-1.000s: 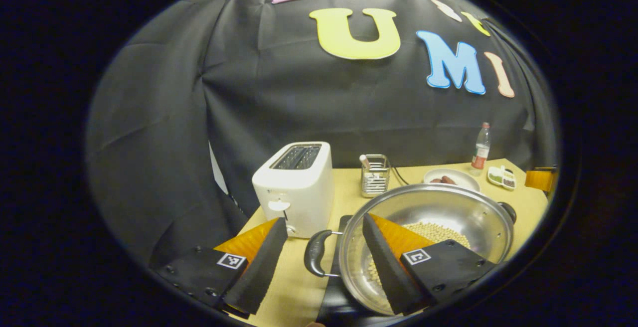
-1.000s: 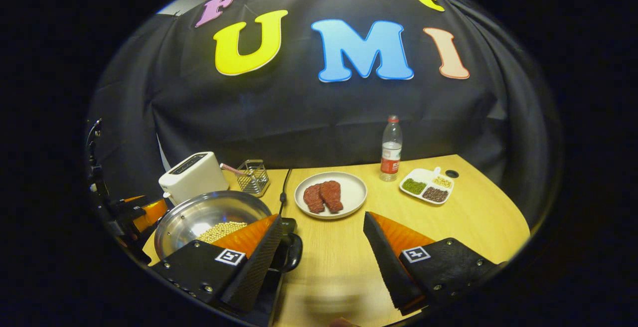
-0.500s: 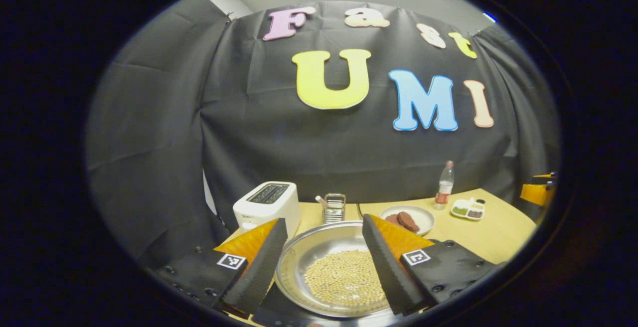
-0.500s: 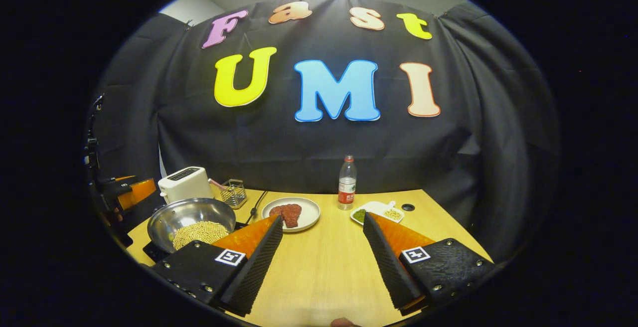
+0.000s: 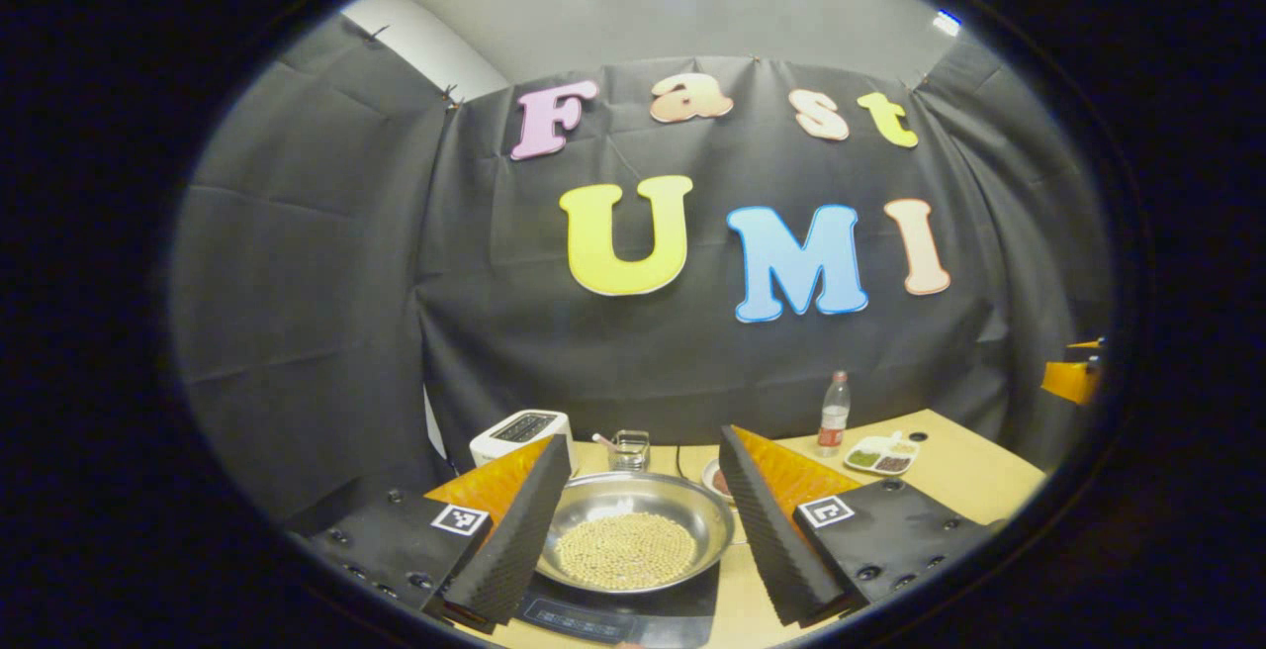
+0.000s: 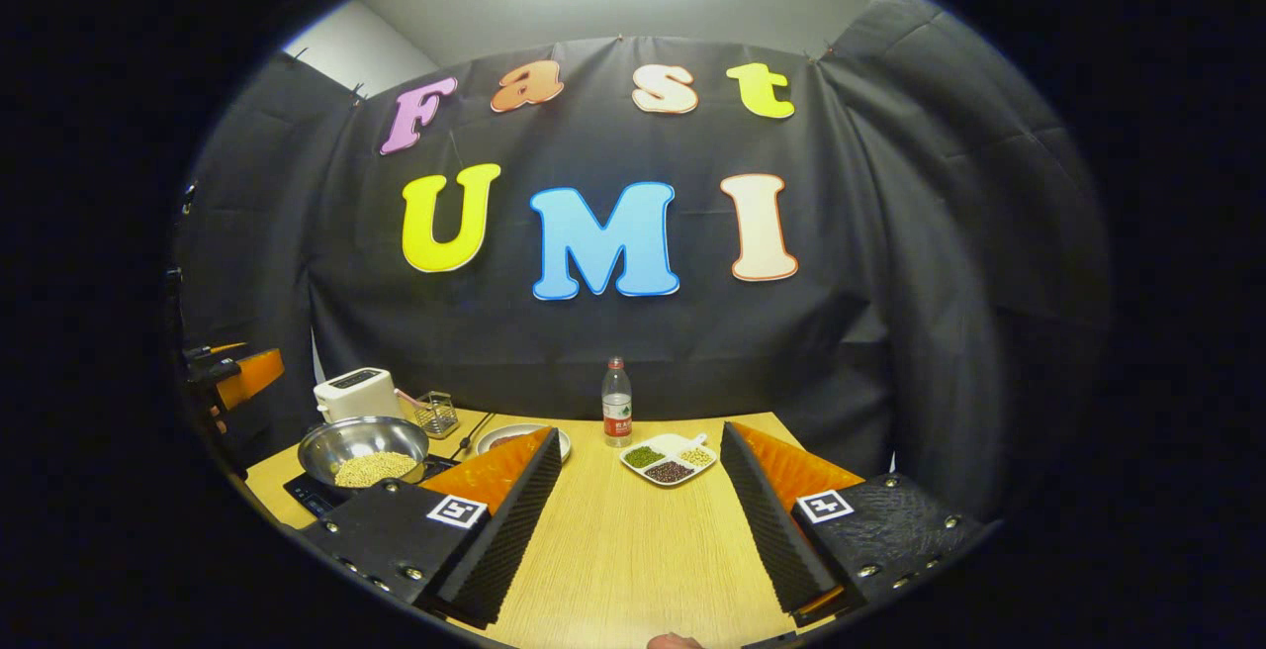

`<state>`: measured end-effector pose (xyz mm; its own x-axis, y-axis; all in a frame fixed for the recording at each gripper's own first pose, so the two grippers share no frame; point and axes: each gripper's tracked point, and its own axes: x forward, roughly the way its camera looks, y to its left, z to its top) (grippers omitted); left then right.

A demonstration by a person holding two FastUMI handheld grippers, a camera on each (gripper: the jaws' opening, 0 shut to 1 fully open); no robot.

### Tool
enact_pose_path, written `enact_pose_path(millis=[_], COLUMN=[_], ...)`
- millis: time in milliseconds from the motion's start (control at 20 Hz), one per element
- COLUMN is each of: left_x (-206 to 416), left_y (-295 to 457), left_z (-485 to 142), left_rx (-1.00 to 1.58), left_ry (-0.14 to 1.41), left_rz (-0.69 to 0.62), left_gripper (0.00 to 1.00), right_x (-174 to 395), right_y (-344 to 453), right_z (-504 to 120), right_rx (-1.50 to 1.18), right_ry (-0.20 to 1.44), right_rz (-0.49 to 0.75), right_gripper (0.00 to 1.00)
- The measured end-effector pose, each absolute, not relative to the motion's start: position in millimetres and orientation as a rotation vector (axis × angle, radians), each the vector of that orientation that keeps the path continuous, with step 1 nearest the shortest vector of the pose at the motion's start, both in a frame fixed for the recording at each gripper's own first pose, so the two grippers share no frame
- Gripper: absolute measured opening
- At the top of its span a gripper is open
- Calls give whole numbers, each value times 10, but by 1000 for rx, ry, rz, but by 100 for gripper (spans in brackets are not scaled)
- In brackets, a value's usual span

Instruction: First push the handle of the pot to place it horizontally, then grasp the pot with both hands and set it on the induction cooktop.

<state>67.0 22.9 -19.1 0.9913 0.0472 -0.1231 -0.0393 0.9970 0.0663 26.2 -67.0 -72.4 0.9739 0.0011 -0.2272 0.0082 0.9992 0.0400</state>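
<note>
A steel pot [image 5: 633,538] holding pale beans sits on the black induction cooktop [image 5: 613,614] near the table's front. My left gripper [image 5: 643,501] is open and held back from the pot, which shows between its fingers with nothing gripped. In the right gripper view the same pot [image 6: 362,451] rests on the cooktop [image 6: 309,494] at the far left. My right gripper [image 6: 638,491] is open over bare tabletop, well to the right of the pot. The left gripper [image 6: 242,377] shows at that view's left edge.
A white toaster [image 5: 519,428], a wire utensil holder [image 5: 629,449], a plate with meat [image 6: 519,439], a water bottle [image 6: 616,404] and a divided dish of beans [image 6: 669,458] stand along the back of the wooden table [image 6: 633,550].
Both grippers have drawn back and upward from the pot, leaving it on the cooktop. The pot and table now look smaller and farther off in both views.
</note>
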Motion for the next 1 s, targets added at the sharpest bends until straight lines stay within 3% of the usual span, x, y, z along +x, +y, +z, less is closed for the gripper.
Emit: enact_pose_path(millis=[300,600,700,750,1000], left_x=[227,-115,-236,-292,-475], left_y=[-147,-71,-38,-37,-27], left_z=[256,549,614,603,607], left_rx=[62,87,77,72,36], left_ry=[53,-11,-21,-17,-16], left_rz=[-1,-20,-24,-31,-47], left_gripper=[100,100,91,98,98], right_x=[-112,-374,-416,-452,-603], right_y=[-752,-626,-597,-553,-379], right_z=[-249,16,58,90,201], right_rx=[53,64,62,62,35], right_ry=[137,74,72,66,37], right_rz=[-4,-39,-45,-42,-21], right_gripper=[98,98,98,98,98])
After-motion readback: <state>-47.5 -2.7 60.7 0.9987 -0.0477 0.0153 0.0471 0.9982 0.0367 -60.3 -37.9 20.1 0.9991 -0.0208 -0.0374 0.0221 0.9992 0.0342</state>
